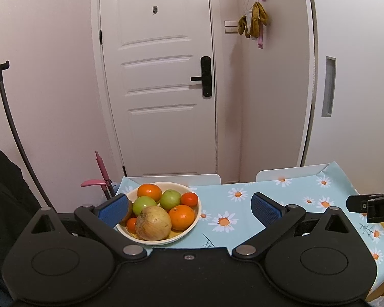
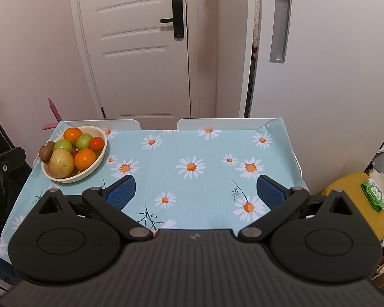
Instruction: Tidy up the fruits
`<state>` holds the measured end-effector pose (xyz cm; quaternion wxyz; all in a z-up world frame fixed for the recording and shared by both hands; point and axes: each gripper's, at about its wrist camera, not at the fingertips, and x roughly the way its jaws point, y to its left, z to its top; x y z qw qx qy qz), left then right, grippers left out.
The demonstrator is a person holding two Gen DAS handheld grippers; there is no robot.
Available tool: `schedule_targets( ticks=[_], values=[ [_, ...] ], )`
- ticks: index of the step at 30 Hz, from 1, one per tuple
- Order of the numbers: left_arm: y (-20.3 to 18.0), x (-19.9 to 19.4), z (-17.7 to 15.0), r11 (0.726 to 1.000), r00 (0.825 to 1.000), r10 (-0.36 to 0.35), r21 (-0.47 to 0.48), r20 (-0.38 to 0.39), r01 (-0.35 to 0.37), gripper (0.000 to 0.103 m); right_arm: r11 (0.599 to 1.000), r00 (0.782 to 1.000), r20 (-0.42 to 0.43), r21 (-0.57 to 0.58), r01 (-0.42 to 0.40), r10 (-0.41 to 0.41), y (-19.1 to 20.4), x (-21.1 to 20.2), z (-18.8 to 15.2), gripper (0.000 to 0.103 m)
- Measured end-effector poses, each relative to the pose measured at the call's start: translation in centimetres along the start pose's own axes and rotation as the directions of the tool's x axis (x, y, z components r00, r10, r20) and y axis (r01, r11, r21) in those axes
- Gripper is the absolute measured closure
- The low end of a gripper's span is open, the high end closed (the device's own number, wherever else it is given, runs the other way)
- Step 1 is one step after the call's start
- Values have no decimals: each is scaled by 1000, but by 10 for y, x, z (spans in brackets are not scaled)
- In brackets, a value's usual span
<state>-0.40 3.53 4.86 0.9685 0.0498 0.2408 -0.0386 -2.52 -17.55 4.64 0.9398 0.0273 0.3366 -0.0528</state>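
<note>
A cream bowl (image 1: 192, 226) (image 2: 94, 170) stands at the far left of the table, full of fruit: oranges (image 1: 182, 217) (image 2: 85, 159), green apples (image 1: 170, 199) (image 2: 63, 145), a tan pear (image 1: 153, 223) (image 2: 61, 163) and a brown kiwi (image 2: 46, 151). My left gripper (image 1: 189, 206) is open and empty, its left pad (image 1: 114, 209) beside the bowl's near-left rim. My right gripper (image 2: 195, 192) is open and empty above the cloth, right of the bowl. The right gripper's body (image 1: 371, 204) shows at the right edge of the left wrist view.
The table has a light blue daisy tablecloth (image 2: 192, 153). Two white chair backs (image 2: 102, 124) (image 2: 225, 122) stand at its far edge before a white door (image 2: 140, 51). A yellow stool with a wipes pack (image 2: 373, 194) is at the right. Dark items (image 2: 0, 174) stand at the left.
</note>
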Motion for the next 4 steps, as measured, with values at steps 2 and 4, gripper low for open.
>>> schedule_targets(
  ticks=[2, 4],
  values=[
    [-1, 0, 0, 1000, 1000, -2, -1, 2, 2, 0, 1000, 1000, -1, 0, 1, -1, 0, 1, -1, 0],
    [-1, 0, 0, 1000, 1000, -2, -1, 3, 2, 0, 1000, 1000, -2, -1, 0, 0, 0, 2, 0, 0]
  ],
)
